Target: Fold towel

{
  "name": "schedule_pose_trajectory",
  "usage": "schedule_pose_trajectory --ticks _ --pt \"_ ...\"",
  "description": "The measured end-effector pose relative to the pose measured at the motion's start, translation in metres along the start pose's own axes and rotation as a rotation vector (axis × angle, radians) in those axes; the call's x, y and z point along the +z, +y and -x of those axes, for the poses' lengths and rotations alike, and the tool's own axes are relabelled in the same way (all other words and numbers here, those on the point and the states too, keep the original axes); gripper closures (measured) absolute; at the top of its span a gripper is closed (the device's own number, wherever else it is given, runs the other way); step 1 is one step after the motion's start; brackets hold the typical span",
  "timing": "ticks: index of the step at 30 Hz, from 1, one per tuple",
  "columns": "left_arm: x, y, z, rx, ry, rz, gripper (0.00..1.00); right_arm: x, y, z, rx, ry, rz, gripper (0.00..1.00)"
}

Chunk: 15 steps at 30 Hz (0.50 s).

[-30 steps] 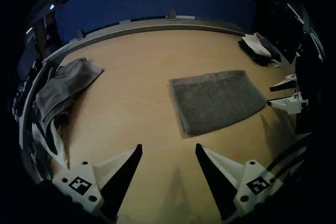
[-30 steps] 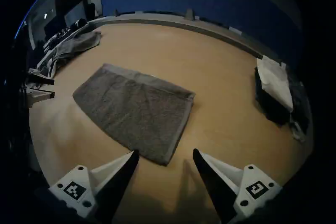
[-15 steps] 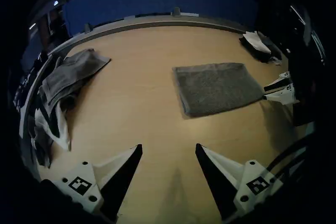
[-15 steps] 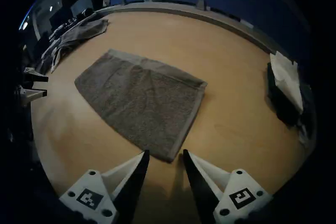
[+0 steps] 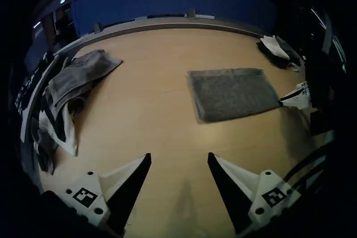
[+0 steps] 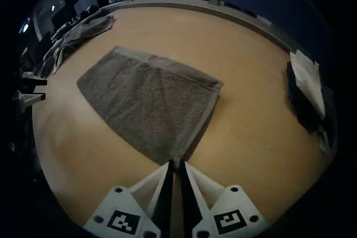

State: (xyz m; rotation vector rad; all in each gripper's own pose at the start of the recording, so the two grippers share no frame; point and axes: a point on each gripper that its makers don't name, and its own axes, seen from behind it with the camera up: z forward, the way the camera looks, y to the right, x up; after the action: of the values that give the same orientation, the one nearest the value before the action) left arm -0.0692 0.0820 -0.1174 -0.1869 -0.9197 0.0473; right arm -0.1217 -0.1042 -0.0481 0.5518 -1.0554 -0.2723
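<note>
Your right claw (image 6: 175, 166) is clenched almost fully on the towel's (image 6: 147, 99) near corner. Your left claw (image 5: 178, 157) hangs wide open over the tabletop (image 5: 147, 117).

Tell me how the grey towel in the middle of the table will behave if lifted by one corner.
Likely floppy: the grey towel lies flat and limp on the table, so lifted by the corner at the right gripper it should drape rather than hold shape. Its looped pile looks grippy, so slipping seems unlikely. It lies thin, so probably light.

Bare tabletop (image 5: 147, 104) lies open around the towel (image 5: 232, 93); a cloth heap (image 5: 71, 86) crowds one edge, a dark stack (image 6: 302, 106) the other.
</note>
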Motion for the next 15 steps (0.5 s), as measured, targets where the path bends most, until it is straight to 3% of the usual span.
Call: schedule_pose_trajectory --ticks 8,15 --pt "-0.001 -0.0001 0.0013 -0.001 -0.001 0.003 0.06 -0.0006 0.0009 -0.0017 0.033 0.006 -0.004 0.96" --pt "-0.0009 0.0012 0.0001 -0.001 0.0 0.01 0.06 -0.0076 0.0004 -0.0096 0.013 0.027 0.007 0.97"
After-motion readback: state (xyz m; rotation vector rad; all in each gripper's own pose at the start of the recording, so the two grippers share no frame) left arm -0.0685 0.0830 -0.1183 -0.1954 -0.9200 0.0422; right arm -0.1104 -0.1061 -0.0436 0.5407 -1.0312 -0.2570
